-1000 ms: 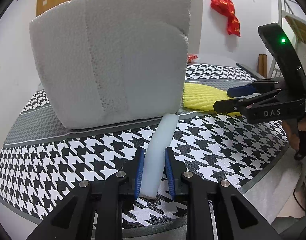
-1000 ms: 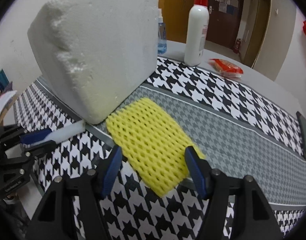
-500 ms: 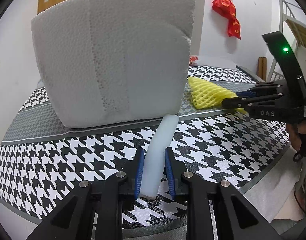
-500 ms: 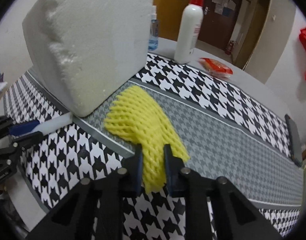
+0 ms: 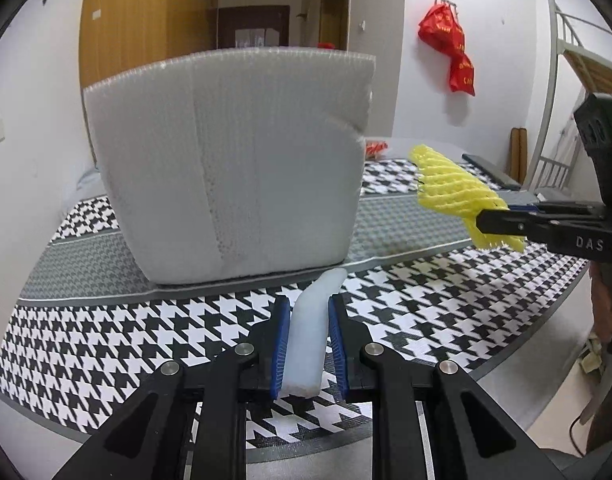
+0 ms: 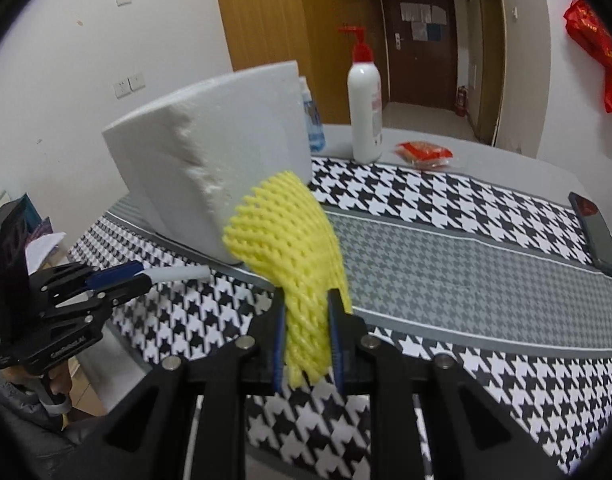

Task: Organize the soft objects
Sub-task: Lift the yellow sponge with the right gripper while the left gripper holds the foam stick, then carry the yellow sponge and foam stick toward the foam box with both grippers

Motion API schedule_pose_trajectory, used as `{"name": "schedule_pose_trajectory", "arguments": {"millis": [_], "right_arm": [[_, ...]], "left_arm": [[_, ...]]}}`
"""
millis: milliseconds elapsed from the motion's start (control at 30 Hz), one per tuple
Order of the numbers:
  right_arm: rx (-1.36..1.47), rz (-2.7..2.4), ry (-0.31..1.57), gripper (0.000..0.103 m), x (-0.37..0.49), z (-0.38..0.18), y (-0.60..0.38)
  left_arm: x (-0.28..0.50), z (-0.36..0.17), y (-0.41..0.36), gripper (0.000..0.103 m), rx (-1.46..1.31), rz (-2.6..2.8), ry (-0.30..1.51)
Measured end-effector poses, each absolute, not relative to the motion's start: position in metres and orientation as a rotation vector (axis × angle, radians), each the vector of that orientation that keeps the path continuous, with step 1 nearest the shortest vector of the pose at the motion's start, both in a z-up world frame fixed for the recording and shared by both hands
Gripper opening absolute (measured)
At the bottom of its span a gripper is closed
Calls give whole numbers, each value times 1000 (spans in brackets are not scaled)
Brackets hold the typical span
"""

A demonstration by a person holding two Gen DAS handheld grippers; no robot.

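Note:
My left gripper (image 5: 308,316) is shut on a white foam strip (image 5: 311,328), which is raised a little off the houndstooth cloth; the same gripper (image 6: 140,278) and strip (image 6: 178,273) show at the left of the right wrist view. My right gripper (image 6: 306,316) is shut on a yellow foam net (image 6: 290,232) that curls up above the table. In the left wrist view that net (image 5: 450,188) hangs in the air at the right, held by the right gripper (image 5: 506,220). A big white foam block (image 5: 234,164) stands behind both, also seen as the foam block (image 6: 214,152).
A white pump bottle (image 6: 364,112) and a blue-labelled bottle (image 6: 313,120) stand behind the block. A red packet (image 6: 426,152) lies at the back, a dark phone (image 6: 596,232) at the right edge. The table's near edge (image 5: 526,364) runs under both grippers.
My right gripper shut on the yellow net and lifted it off the cloth. My left gripper rose slightly with the white strip, whose far end has come off the table.

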State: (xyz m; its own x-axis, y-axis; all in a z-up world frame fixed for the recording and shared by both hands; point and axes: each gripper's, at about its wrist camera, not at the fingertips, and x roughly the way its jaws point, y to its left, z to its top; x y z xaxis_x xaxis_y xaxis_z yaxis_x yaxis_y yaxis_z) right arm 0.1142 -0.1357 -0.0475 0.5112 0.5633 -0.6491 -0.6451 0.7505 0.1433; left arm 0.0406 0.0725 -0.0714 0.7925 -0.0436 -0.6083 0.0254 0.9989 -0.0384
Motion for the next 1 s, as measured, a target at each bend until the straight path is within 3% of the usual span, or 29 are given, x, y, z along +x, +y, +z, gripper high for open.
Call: {"name": "schedule_pose_trajectory", "arguments": {"millis": [1000], "right_arm": [[-57,781,548,22,77,5,-142]], "left_arm": [[6,-4,62,20,27,-27,463]]}}
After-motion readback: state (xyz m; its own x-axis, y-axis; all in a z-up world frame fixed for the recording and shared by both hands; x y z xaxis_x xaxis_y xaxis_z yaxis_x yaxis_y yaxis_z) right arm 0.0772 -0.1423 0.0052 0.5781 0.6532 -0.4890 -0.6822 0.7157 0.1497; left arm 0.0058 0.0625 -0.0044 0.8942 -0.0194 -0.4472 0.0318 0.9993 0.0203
